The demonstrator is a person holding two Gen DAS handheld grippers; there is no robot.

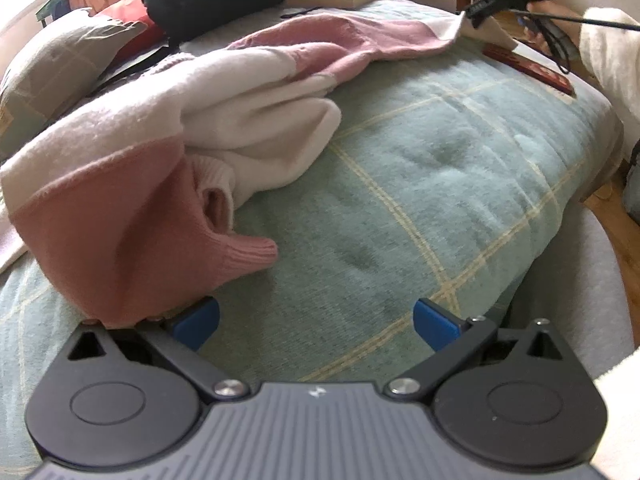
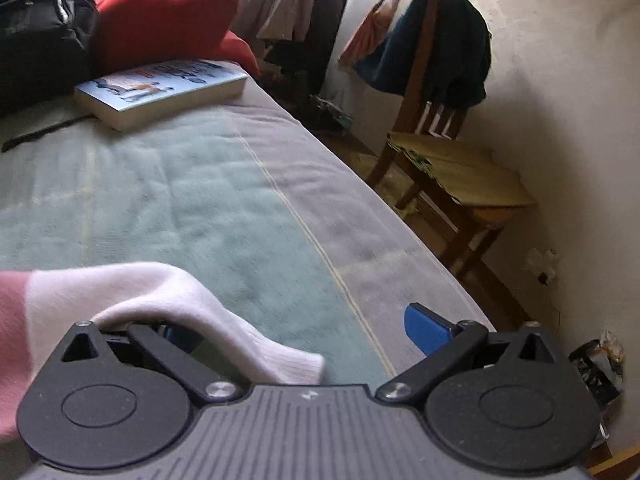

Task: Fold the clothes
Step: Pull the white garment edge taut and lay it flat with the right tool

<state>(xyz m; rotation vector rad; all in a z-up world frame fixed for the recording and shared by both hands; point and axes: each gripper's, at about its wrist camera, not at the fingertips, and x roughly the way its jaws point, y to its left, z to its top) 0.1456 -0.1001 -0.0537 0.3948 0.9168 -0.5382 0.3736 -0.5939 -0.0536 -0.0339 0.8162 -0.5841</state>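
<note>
Now | left gripper [image 1: 316,322] wide, empty | right gripper [image 2: 298,334] wide | sweater [image 1: 160,152] draped over both left fingers

No readable text in either view. The book [image 2: 160,90] on the bed has a printed blue-and-white cover, but its lettering is too blurred to read. The red flat item [image 1: 528,69] near the bed edge carries pale markings, also illegible. Each gripper body shows a small white logo mark at top centre, left [image 1: 316,393] and right [image 2: 310,395]; a symbol only, no letters.
</note>
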